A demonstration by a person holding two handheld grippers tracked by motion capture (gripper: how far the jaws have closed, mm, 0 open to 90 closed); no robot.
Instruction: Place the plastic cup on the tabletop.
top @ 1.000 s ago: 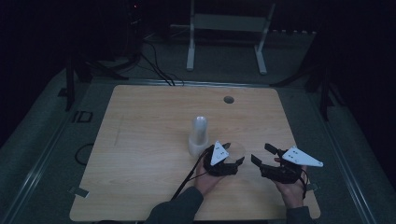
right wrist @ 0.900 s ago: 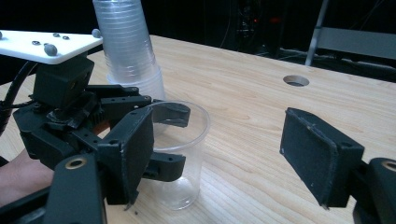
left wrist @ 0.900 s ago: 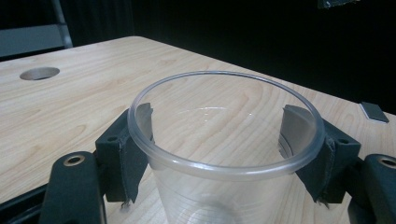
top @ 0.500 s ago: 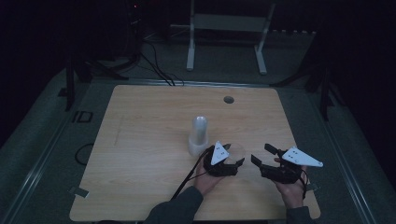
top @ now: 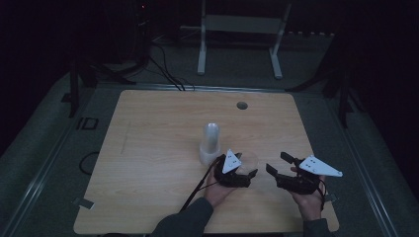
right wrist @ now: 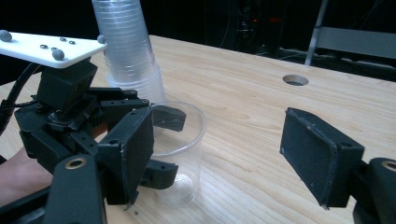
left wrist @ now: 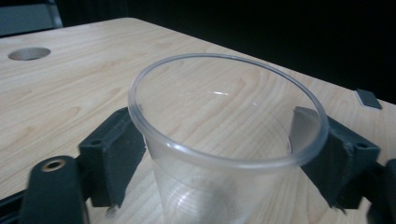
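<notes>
clear plastic cup in the left gripper, right one waiting empty

so there's a single clear plastic cup [left wrist: 224, 140] standing upright on the wooden table [top: 148, 148], near the person's edge and a bit right of centre. the left gripper [top: 236, 174] has its two black jaws around it, one on each side of the wall just under the rim. in the left gripper view the pads look like they're touching the cup or very close to it, so i'd call it closed on the cup, though i can't say how hard it's pressing.

the right gripper [top: 280, 167] sits just to the right, jaws spread wide with nothing between them, pointing toward the cup.

just beyond the cup, on its far-left side, is a tall stack of cups [right wrist: 128, 51] nested together, standing upright.

handling guess: this thing looks super light and thin walled, so it probably flexes and goes oval if squeezed. smooth plastic, likely a bit slippery against the pads. the rim has a rolled lip which should be the stiffest part, so gripping right under it seems smart, the lip can catch on the pads. a firm pinch lower down could buckle or crack it. being empty it would tip or skid easily if bumped.
</notes>
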